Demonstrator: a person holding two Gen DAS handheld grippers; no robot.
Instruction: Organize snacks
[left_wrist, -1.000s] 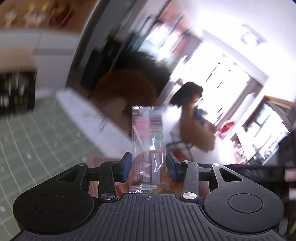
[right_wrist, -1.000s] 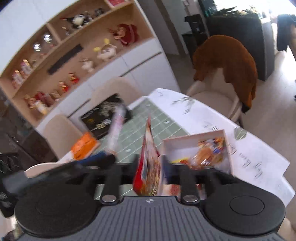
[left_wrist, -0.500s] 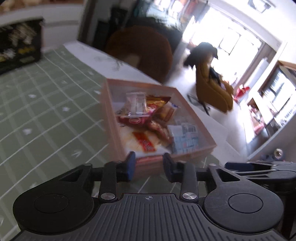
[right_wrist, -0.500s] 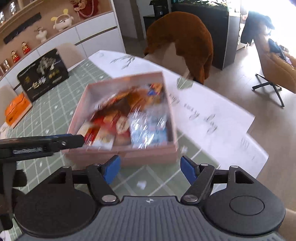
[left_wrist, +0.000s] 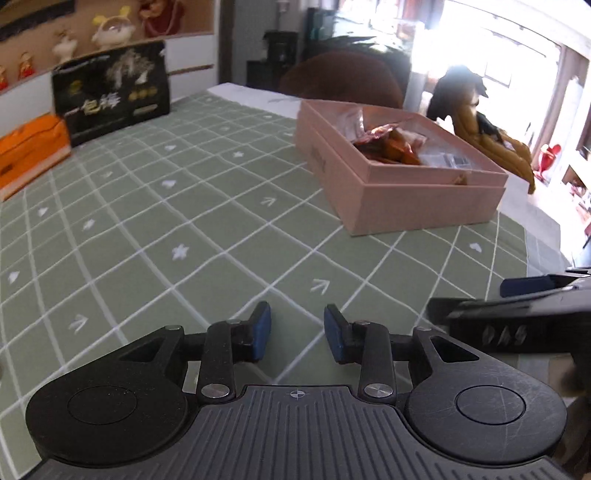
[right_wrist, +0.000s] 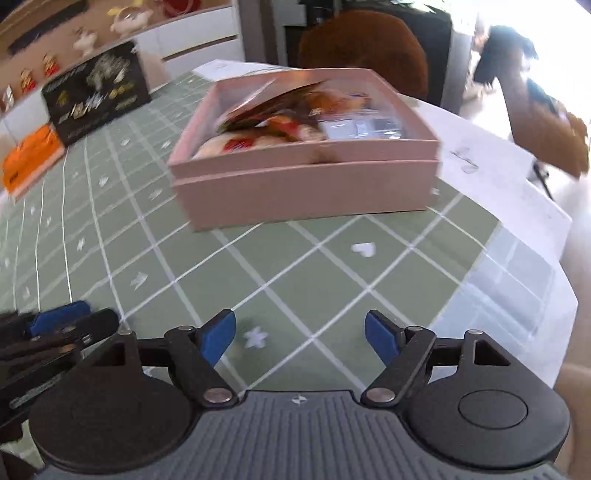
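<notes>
Both grippers empty, low over the green checked tablecloth (left_wrist: 192, 206), on the near side of the pink box (left_wrist: 406, 192).

Left gripper (left_wrist: 297, 338): blue pads apart with a moderate gap, jaws opening, nothing between them, only cloth showing through. Pink box sits ahead and to its right, well apart from the fingertips.

Right gripper (right_wrist: 300, 338): pads spread wide, jaws opening, nothing between them. Pink box (right_wrist: 306, 184) is straight ahead of it, near but not touching.

Snacks (right_wrist: 280, 125) are inside the pink box: red/orange wrappers piled toward the middle and left, clear-wrapped pale packets (right_wrist: 364, 127) at the right end. In the left view the same pile (left_wrist: 388, 144) pokes up just above the rim. Right view is motion-blurred, so I can't make out individual packets.

Relative to the pink box: black gift box with gold print (left_wrist: 110, 92) stands upright at the far left edge of the table, orange box (left_wrist: 31, 155) just beside it on the nearer side. Brown-draped chair (right_wrist: 365, 48) directly behind the pink box. White sheet with markings (right_wrist: 491, 170) lies under the cloth's edge to the right of the box.

Each gripper shows at the edge of the other's view: the right one at lower right of the left view, the left one at lower left of the right view.
</notes>
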